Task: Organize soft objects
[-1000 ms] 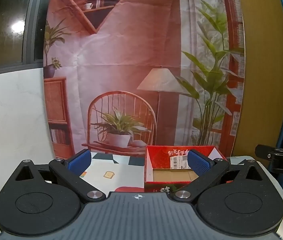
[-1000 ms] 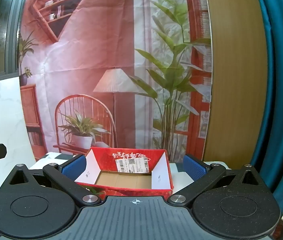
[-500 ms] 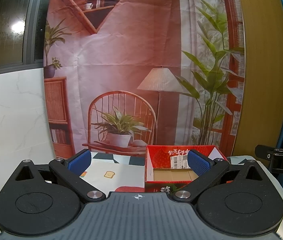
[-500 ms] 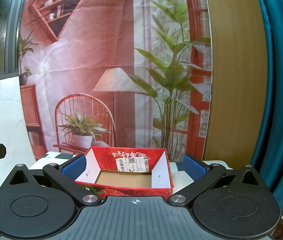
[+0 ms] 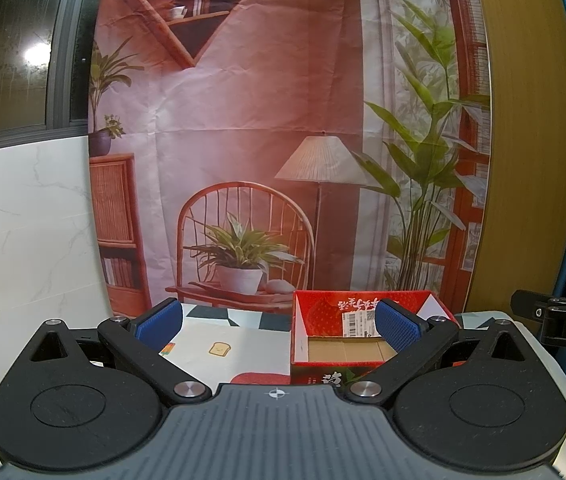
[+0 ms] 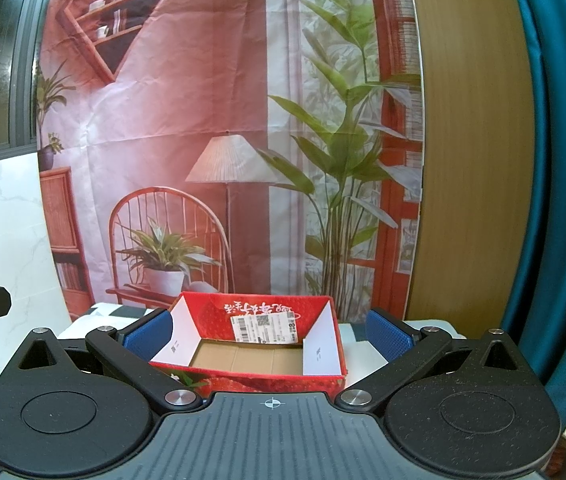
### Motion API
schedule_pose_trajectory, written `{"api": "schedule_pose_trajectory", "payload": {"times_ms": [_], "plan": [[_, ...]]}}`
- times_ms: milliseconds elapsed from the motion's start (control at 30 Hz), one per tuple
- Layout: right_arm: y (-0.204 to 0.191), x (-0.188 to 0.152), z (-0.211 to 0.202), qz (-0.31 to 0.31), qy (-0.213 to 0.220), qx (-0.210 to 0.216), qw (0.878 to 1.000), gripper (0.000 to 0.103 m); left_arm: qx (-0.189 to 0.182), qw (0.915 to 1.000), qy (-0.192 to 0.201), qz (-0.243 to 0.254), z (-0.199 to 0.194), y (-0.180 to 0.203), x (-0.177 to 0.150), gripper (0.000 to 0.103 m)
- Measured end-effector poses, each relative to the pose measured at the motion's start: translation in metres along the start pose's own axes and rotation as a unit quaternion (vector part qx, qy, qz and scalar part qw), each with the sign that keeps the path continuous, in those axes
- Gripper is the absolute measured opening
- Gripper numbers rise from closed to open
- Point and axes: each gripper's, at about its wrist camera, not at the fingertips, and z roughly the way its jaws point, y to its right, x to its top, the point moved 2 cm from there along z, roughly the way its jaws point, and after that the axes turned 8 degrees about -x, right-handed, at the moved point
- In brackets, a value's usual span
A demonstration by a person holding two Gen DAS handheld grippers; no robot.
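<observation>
Soft objects are not showing anywhere in either view, so you are still looking for the first one. Nothing has shifted over the last second. Your printed white tablecloth-covered table [image 5: 243,340] is carrying the open red cardboard box [image 6: 259,380], which is sitting empty toward the far edge, waiting as the likely container. Your left gripper [image 5: 279,322] and right gripper [image 6: 269,330] are both staying spread wide, blue pads [image 5: 159,320] holding nothing, hovering level before the box.
</observation>
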Motion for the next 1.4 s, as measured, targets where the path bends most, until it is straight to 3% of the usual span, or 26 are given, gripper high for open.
{"api": "schedule_pose_trajectory", "payload": {"times_ms": [1400], "plan": [[0.0017, -0.0034, 0.0028, 0.002, 0.000, 0.000, 1.000, 0.103, 0.002, 1.0000, 0.001, -0.001, 0.0008, 0.0009, -0.0029, 0.103]]}}
